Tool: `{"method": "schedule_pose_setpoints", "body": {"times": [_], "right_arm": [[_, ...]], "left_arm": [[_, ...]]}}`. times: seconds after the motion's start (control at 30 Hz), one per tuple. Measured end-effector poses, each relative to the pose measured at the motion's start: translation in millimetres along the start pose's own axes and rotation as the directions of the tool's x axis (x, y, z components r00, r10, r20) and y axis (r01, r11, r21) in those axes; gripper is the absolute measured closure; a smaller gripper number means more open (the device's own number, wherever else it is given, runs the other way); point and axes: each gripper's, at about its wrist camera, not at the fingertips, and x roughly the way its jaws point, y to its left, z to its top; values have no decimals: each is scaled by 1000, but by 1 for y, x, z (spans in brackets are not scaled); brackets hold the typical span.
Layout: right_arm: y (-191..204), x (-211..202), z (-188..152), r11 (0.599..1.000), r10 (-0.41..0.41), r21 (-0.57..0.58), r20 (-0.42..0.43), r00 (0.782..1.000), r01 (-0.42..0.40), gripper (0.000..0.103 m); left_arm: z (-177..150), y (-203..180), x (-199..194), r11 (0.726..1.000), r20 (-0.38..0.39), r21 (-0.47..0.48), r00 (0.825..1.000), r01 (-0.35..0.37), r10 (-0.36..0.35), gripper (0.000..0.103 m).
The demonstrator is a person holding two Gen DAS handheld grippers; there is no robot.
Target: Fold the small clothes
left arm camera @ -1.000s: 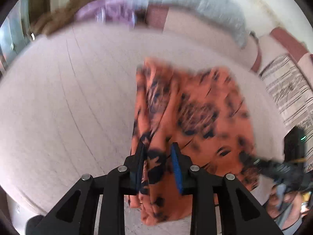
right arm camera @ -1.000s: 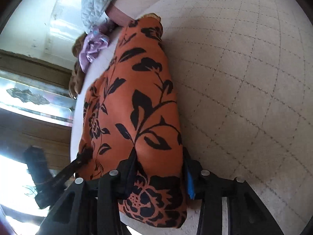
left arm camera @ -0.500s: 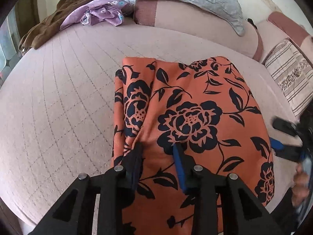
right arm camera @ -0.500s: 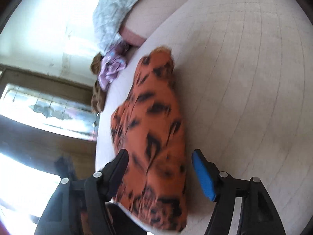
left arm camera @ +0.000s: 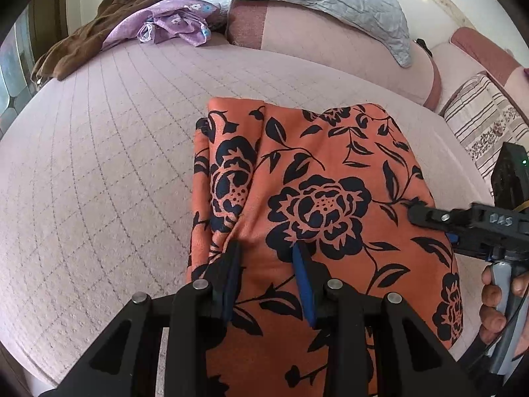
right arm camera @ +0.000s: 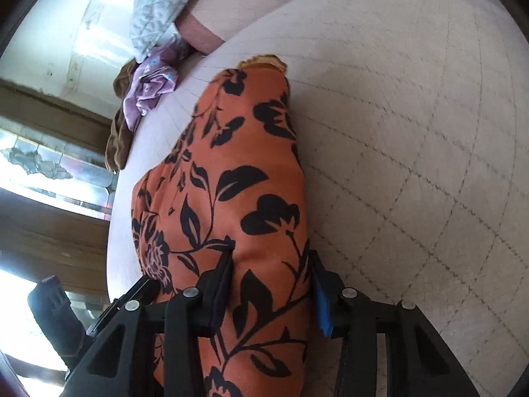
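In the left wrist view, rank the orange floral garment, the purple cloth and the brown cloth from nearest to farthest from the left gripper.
1. Orange floral garment: right at the left gripper, bunched between its fingers.
2. Purple cloth: far across the bed, upper left.
3. Brown cloth: beside the purple one at the bed's far left edge; these two are too close to call.

The right tool (right arm camera: pixel 271 278) has just been closing around the orange floral cloth's (right arm camera: pixel 238 178) edge.

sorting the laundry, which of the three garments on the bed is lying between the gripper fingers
The orange garment with black flowers; the lilac flowered garment and the brown one lie bunched at the bed's far edge.
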Motion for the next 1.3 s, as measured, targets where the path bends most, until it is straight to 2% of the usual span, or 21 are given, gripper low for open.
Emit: {"method": "schedule_pose_setpoints", "body": {"times": [0.03, 0.07, 0.23, 0.3, 0.33, 0.37, 0.43, 0.47, 0.53, 0.6, 0.67, 0.77, 0.83, 0.9, 0.93, 0.97, 1.03, 1.1, 1.17, 1.23, 1.3], "right_arm": [[2, -4, 1, 1000, 3, -1, 2, 1000, -3, 40], [0, -8, 0, 1000, 13, 6, 3, 1000, -13, 37], [-9, -15, 19, 991, 104, 79, 54, 993, -108, 27], [-11, 6, 30, 986, 128, 112, 5, 992, -128, 31], [-10, 18, 33, 988, 110, 116, -26, 994, -106, 53], [-7, 24, 34, 992, 79, 107, -47, 996, -73, 54], [13, 11, 30, 999, 13, 36, -10, 1000, -13, 61], [19, 8, 29, 1000, -4, 9, 10, 1000, 4, 61], [8, 24, 30, 998, -49, 29, -27, 998, 50, 57], [-6, 27, 34, 994, 26, 107, -34, 999, -22, 53], [3, 19, 32, 997, 30, 78, -28, 999, -27, 43], [10, 0, 18, 999, 38, 35, -20, 999, -37, 42], [4, -15, -1, 994, 84, 69, -10, 996, -83, 39], [-3, -22, -24, 990, 114, 88, -43, 993, -110, 39], [-7, -20, -32, 991, 114, 80, -59, 992, -109, 44], [-2, -14, -41, 995, 94, 42, -85, 992, -91, 52], [3, -15, -48, 999, 33, -8, -67, 997, -33, 57], [11, -19, -47, 1000, -5, -14, -55, 998, 4, 57], [15, -20, -50, 998, -41, -46, -49, 998, 39, 57], [8, -17, -51, 1000, -9, -7, -48, 999, 8, 50], [-2, -18, -52, 998, 42, 44, -45, 998, -40, 46]], "left_arm": [[0, 1, -1, 1000, 1, 1, 1000, 3, -3, 69], [1, 3, -1, 1000, 1, 2, 1000, 5, -5, 69], [0, 4, -1, 1000, 3, 1, 1000, 7, -7, 69], [0, 4, -1, 1000, 1, -3, 1000, 10, -10, 69], [1, 3, 0, 1000, 0, -4, 1000, 11, -11, 69], [1, 3, -1, 1000, 0, -4, 1000, 14, -14, 68], [1, 4, -1, 1000, 3, -2, 1000, 19, -19, 68], [1, 4, 0, 1000, 4, 3, 1000, 19, -19, 68], [1, 1, 1, 1000, 6, 22, 1000, 1, -1, 68], [1, 3, -1, 1000, 5, 7, 1000, 1, -1, 68], [1, 4, 0, 1000, 3, 4, 1000, 3, -3, 68], [1, 2, 0, 1000, 3, 3, 1000, 2, -2, 68], [0, 3, 0, 1000, 5, 6, 1000, 0, 0, 68], [-1, 1, 0, 1000, 6, 16, 1000, -8, 8, 68], [-1, 1, 2, 1000, 4, 19, 1000, -9, 9, 68], [-1, -1, 2, 1000, 1, 24, 1000, -15, 15, 68], [1, -3, 1, 999, -13, 37, 999, -32, 33, 68], [3, -6, -11, 999, -21, 18, 999, -47, 48, 69], [1, -8, -32, 1000, 21, -5, 1000, -23, 23, 67], [-8, -11, -46, 1000, 67, 11, 997, -29, 28, 57], [-22, -13, -33, 998, 21, 28, 999, -49, 48, 52]]}}
